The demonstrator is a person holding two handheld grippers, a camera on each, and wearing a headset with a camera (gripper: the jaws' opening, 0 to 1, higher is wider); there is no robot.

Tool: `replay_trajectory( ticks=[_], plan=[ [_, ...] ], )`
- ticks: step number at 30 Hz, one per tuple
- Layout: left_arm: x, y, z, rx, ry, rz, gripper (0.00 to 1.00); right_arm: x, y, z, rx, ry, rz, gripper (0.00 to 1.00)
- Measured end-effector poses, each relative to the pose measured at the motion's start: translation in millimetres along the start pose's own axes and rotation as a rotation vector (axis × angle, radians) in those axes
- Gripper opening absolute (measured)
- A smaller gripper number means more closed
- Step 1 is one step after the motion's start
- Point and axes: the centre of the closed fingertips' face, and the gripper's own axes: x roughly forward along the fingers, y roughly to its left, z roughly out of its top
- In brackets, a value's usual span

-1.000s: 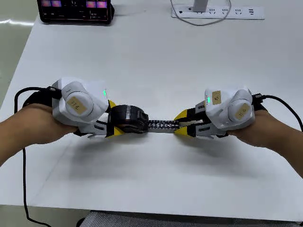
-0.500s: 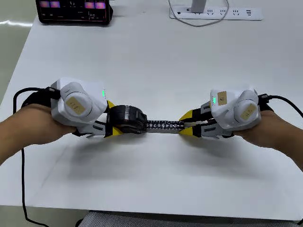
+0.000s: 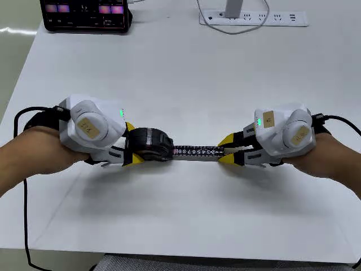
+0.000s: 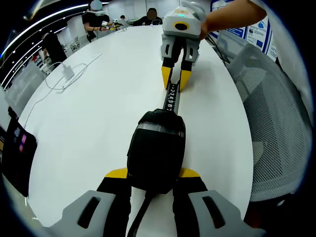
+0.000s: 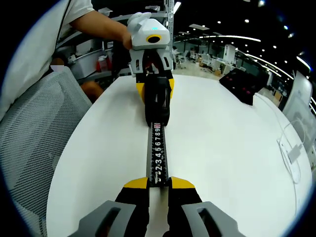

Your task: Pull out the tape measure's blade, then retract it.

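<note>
A black tape measure case (image 3: 149, 145) lies on the white table (image 3: 186, 84), and my left gripper (image 3: 131, 152) is shut on it; in the left gripper view the case (image 4: 157, 150) sits between the yellow-tipped jaws (image 4: 154, 174). A dark blade with white numbers (image 3: 196, 152) runs out of the case to the right. My right gripper (image 3: 227, 151) is shut on the blade's end. In the right gripper view the blade (image 5: 157, 158) leads from my right gripper (image 5: 158, 182) back to the case (image 5: 157, 103).
A dark tablet-like device (image 3: 84, 14) stands at the table's far left corner. A white power strip with a cable (image 3: 254, 17) lies at the far edge. A mesh chair back (image 4: 269, 123) stands beside the table's near edge.
My right gripper has moved to the right with the blade's end, and more of the blade shows between the case and the gripper. The left gripper and case have held still.
</note>
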Motion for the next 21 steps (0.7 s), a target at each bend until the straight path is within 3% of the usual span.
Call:
replay_trajectory(
  ticks=[21],
  plan=[
    [0.3, -0.1, -0.2, 0.0, 0.002, 0.001, 0.27, -18.7, 0.2, -19.3, -0.004, 0.041, -0.006, 0.1]
  ],
)
